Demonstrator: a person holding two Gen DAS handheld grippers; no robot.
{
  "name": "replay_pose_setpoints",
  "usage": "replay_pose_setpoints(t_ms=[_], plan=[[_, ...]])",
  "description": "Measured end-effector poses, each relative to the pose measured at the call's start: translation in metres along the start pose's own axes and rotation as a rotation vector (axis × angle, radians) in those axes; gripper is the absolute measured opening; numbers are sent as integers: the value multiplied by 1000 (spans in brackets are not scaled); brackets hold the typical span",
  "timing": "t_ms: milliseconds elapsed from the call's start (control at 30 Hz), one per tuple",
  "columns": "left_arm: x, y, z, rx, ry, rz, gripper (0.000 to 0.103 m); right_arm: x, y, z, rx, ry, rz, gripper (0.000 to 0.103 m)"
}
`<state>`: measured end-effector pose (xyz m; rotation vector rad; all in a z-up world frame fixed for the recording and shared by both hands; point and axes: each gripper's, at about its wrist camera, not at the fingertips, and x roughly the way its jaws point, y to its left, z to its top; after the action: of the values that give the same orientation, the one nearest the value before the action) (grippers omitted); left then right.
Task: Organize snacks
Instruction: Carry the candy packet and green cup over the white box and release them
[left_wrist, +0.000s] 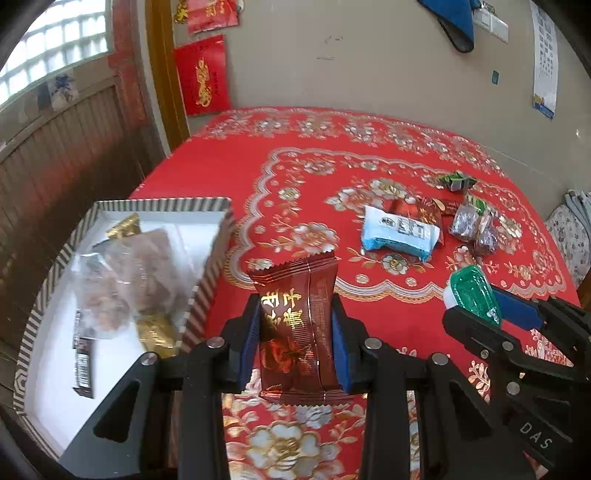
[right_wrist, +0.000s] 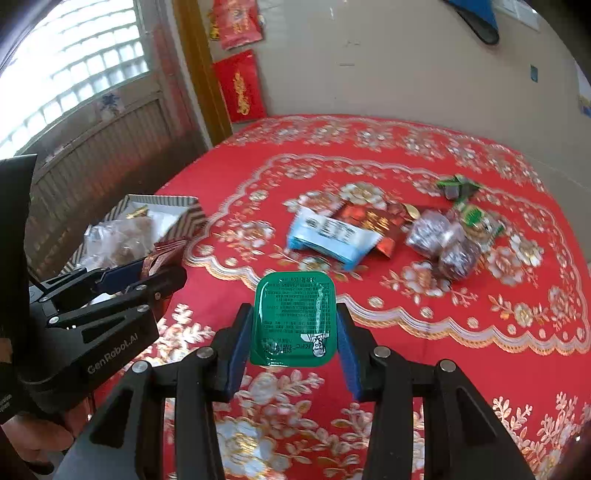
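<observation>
Striped box (left_wrist: 210, 258) at worktop (left_wrist: 229, 177) edge already holds several snacks. Left gripper (left_wrist: 295, 339) clenched on brown packet (left_wrist: 295, 325), right gripper (right_wrist: 293, 332) on green cup (right_wrist: 293, 317), both lifted clear. Left loose mid-cloth: blue pack (right_wrist: 328, 236), red wrappers, dark sweets (right_wrist: 439, 236). Roughly half done.

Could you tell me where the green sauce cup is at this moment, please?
The green sauce cup sits centre-frame in the right wrist view, clamped in the right gripper above the red tablecloth, nearer than the blue-and-white packet.

red packet (right_wrist: 373, 225) half hidden, print blurred
</observation>
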<state>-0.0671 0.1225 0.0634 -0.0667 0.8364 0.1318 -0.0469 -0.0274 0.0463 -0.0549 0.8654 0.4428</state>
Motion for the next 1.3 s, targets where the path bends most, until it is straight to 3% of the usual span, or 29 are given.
replay_pose_setpoints(t_ms=[633,1300], plan=[[-29,67,-12,-64,-42,66,37,5,78,12,-120,-12,83,43],[-43,179,-39,-219,-37,182,37,27,170,17,-271,28,175,43]])
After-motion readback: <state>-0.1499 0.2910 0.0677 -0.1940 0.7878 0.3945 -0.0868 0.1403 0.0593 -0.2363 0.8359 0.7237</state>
